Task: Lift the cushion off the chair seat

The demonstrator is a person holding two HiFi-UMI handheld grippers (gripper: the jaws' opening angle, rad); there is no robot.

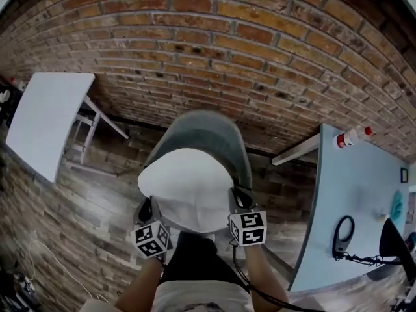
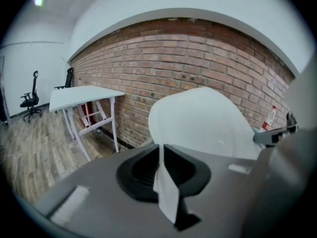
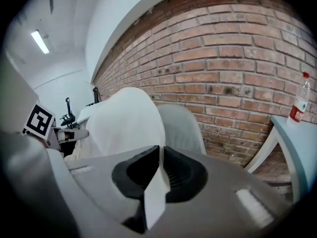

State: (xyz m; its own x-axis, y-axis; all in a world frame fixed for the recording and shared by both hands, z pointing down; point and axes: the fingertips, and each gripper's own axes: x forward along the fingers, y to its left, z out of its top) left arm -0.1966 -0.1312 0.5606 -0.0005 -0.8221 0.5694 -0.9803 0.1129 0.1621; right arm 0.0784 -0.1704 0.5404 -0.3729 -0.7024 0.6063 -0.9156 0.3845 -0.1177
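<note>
Your left gripper point(image 1: 147, 212) is clamped shut on a thin fold of the white cushion point(image 1: 188, 186) at its near left corner, fabric pinched flat between the jaws. The cushion hangs between your hands over the grey chair point(image 1: 218, 135), in front of the backrest. The seat is hidden beneath it, so I judge it's off but can't confirm. Your right gripper point(image 1: 238, 199) bites the near right corner just as tight. Raise both hands evenly, level with each other, and draw it toward you so the far edge clears the backrest.
</note>
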